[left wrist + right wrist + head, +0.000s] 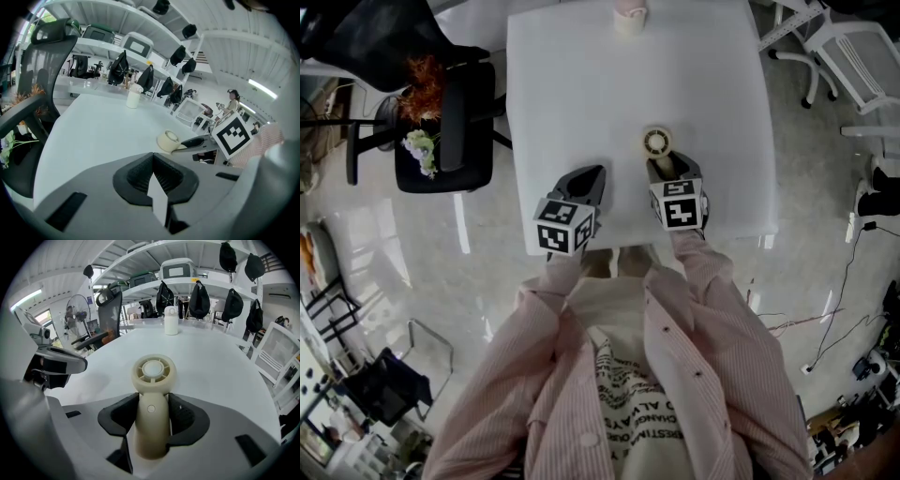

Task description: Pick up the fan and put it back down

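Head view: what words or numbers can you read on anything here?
Shirt print: rows of capital letters, upside down from here and too small to read surely.
Left gripper and right gripper: only black-and-white square markers, no words.
Fan: no writing shows.

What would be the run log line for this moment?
right gripper: shut on fan | left gripper: shut, empty | fan: handle between fingers

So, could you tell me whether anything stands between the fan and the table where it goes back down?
Nothing visible does. The right gripper grips the fan by its handle over bare table; the white container stands at the far edge, and the left gripper sits apart, leftward.
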Demonstrator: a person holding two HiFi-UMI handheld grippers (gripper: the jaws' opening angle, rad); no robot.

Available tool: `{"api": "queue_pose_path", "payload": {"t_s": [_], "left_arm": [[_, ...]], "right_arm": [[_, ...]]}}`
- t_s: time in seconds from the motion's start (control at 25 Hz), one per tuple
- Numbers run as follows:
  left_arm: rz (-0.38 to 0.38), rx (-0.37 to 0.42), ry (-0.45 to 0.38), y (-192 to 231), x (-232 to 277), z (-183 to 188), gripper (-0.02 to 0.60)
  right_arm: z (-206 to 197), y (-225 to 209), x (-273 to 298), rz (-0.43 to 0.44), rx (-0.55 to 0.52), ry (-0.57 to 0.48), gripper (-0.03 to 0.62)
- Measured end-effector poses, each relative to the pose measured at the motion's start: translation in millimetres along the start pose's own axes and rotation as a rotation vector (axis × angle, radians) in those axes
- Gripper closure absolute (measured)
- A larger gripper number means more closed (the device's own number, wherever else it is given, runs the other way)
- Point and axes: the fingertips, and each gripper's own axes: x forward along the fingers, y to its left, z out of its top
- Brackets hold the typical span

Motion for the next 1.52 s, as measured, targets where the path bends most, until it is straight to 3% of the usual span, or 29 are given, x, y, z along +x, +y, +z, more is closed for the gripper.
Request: {"api": "queue_pose_path", "payload": {"t_s": [0.36, 0.64, 0.84, 1.28, 1.52], "left_arm": [[-0.049, -0.012, -0.026, -11, 1, 8, 0.580], [-0.074, -0.031, -0.062, -20, -5, 18, 0.580], [-0.105, -0.002, -0.070, -33, -13, 25, 0.580], [-0.126, 0.064, -0.166, -48, -42, 69, 0.580], [-0.102, 0.102, -0.237, -47, -60, 95, 0.580]], "right_arm": [[0, 5, -1, 0.063, 0.008, -0.007, 0.393], [15, 0, -22, 0.088, 0.032, -0.102, 0.388], [20, -6, -42, 0.081, 0.060, -0.157, 0.390], [52, -5, -81, 0.100, 0.045, -0.261, 0.571], [80, 3, -109, 0.154, 0.067, -0.351, 0.588]]}}
